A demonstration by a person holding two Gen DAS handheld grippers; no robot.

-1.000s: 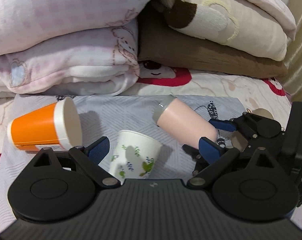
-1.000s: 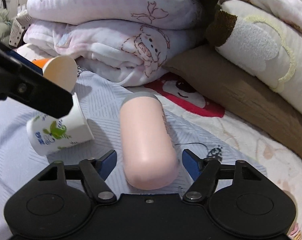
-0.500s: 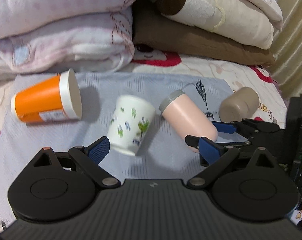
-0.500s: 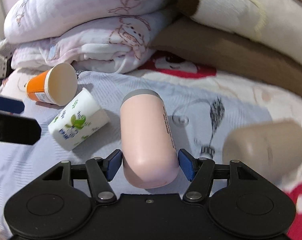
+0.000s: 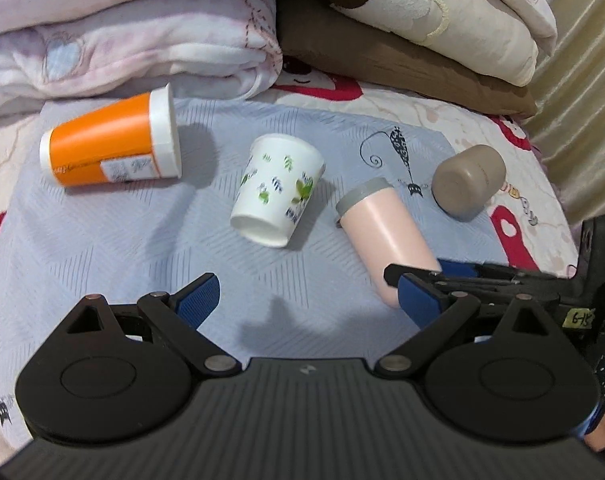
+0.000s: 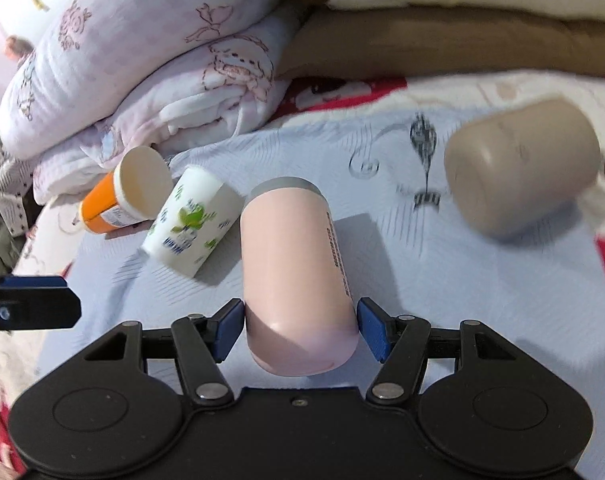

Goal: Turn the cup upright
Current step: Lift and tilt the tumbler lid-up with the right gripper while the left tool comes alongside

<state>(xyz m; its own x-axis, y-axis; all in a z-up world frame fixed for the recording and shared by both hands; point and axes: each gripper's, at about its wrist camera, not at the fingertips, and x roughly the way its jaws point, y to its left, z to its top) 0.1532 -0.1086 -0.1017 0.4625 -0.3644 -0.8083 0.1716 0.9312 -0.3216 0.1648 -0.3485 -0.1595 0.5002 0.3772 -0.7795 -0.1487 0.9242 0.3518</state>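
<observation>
Four cups lie on their sides on the bed (image 5: 102, 240), on a pale blue cloth (image 5: 302, 280) in front of folded quilts (image 5: 122, 40): an orange cup (image 5: 102, 148), a leaf-print cup (image 5: 278, 188), a pink cup (image 5: 386, 236) and a taupe cup (image 5: 468, 180). The step in hand looks like the grasp before the flip: the right gripper (image 6: 300, 330) has its fingers (image 6: 227, 330) clamped on the pink cup's closed bottom end, grey rim pointing away. Next, I judge, comes a lift and a turn to stand it rim up. The left gripper (image 5: 308, 296) hangs over the cloth, fingers apart and empty. Against half a second ago, the right fingers sit flush on the pink cup, and both views look down more steeply.
</observation>
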